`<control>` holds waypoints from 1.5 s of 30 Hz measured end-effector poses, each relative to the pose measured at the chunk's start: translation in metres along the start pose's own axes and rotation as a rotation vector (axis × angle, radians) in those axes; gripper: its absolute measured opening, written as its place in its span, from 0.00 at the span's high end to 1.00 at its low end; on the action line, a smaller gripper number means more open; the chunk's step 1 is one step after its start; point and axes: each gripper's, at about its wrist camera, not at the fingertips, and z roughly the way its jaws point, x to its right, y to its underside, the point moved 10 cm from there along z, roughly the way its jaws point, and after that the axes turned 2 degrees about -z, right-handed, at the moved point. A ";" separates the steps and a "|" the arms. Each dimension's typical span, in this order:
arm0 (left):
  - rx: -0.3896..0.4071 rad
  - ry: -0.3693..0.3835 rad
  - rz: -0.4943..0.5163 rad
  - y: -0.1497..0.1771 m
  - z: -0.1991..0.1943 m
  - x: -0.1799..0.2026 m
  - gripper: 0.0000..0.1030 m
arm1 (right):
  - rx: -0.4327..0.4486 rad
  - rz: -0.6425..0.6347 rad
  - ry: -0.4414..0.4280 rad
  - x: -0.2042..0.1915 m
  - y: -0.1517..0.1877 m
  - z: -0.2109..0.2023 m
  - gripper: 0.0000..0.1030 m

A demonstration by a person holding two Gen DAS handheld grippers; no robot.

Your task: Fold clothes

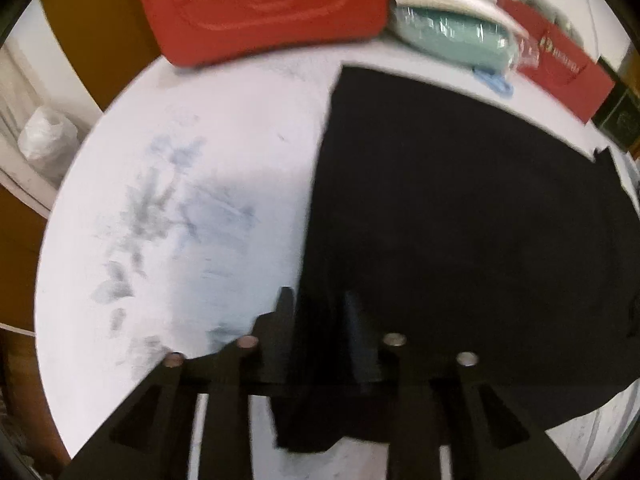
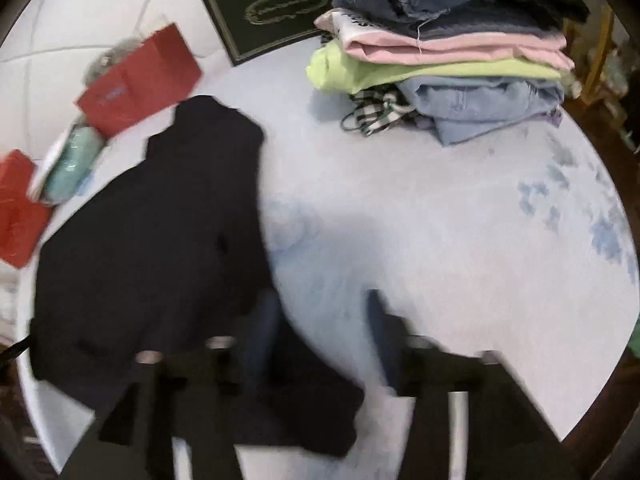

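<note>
While both views are smeared by motion blur, the layout is still readable: a black garment (image 1: 460,220) lies spread flat on a round white table (image 1: 180,200) with faint blue-grey marks. Left wrist view: garment fills the right half of the frame, its straight left edge running from upper centre down to the bottom centre. Left gripper (image 1: 318,300) sits at bottom centre, jaws apart; the garment's left edge and a lower corner lie between and under the fingers, but I cannot tell whether the pads press on the cloth. Right wrist view: same garment (image 2: 160,240) occupies the left and lower left of the frame. Right gripper (image 2: 324,304) at bottom centre, jaws standing well apart; left finger overlaps the garment's right edge, right finger over bare table, nothing pinched between them

Surroundings, left wrist view: orange-red case (image 1: 260,8) at top centre; teal bundle in clear wrap (image 1: 452,36) at upper right; red paper bag (image 1: 560,64) beside it. Right wrist view: stack of folded clothes (image 2: 452,60) at upper right (dark, denim, pink, lime, light blue layers); dark mat with gold ornament (image 2: 268,16) at top centre, just left of the stack
</note>
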 end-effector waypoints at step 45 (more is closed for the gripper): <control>0.034 0.082 0.009 -0.122 0.013 0.040 0.38 | 0.007 -0.268 -0.078 -0.099 -0.107 0.027 0.33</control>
